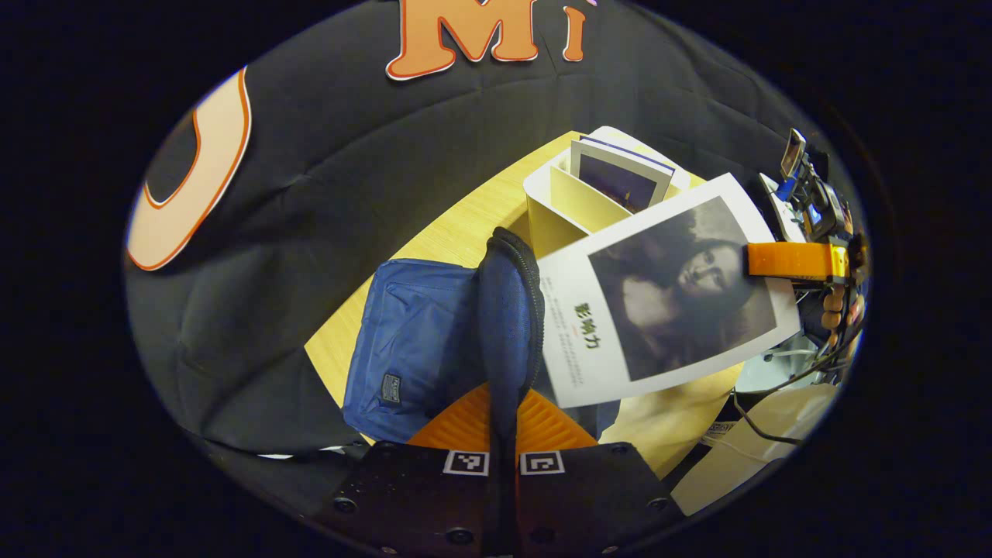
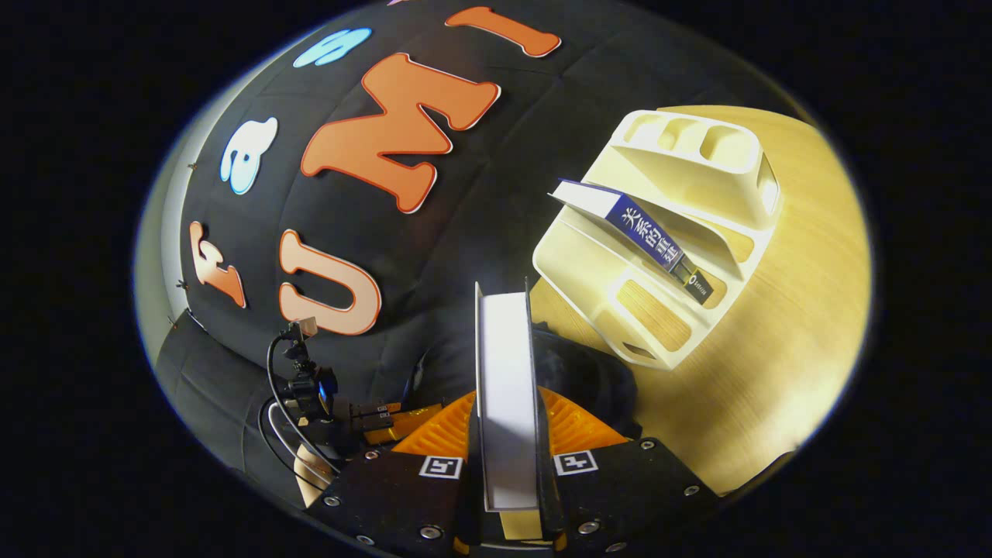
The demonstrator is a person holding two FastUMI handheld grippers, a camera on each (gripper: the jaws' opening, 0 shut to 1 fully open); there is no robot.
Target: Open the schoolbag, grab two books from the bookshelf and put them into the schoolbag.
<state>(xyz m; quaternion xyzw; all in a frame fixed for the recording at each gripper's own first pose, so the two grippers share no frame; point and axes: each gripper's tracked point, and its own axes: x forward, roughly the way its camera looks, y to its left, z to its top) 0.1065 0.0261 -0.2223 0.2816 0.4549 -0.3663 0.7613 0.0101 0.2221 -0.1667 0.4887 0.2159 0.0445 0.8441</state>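
The left gripper [image 1: 502,434] is clenched on the raised flap [image 1: 508,310] of the blue schoolbag [image 1: 411,349], holding the mouth open; the bag lies on the wooden tabletop [image 1: 465,225] near its back edge, just in front of the cream bookshelf [image 1: 554,205]. The right gripper [image 2: 508,473] grasps a book [image 2: 505,387] by its lower edge, both fingers pressing its covers; in the left gripper view that same book [image 1: 666,294] hangs cover-up over the bag's opening, its lower corner just beside the flap. A second book [image 2: 643,229] leans in a slot of the bookshelf [image 2: 697,155], towards the tabletop's far corner.

The step in hand looks like feeding the first book into the bag. To do it well, the left gripper should keep the flap lifted and pulled wide, while the right tilts the book so a corner enters first, then slides it down along the inner wall before letting go. Letting go early risks the book catching on the zipper edge and slipping onto the tabletop.
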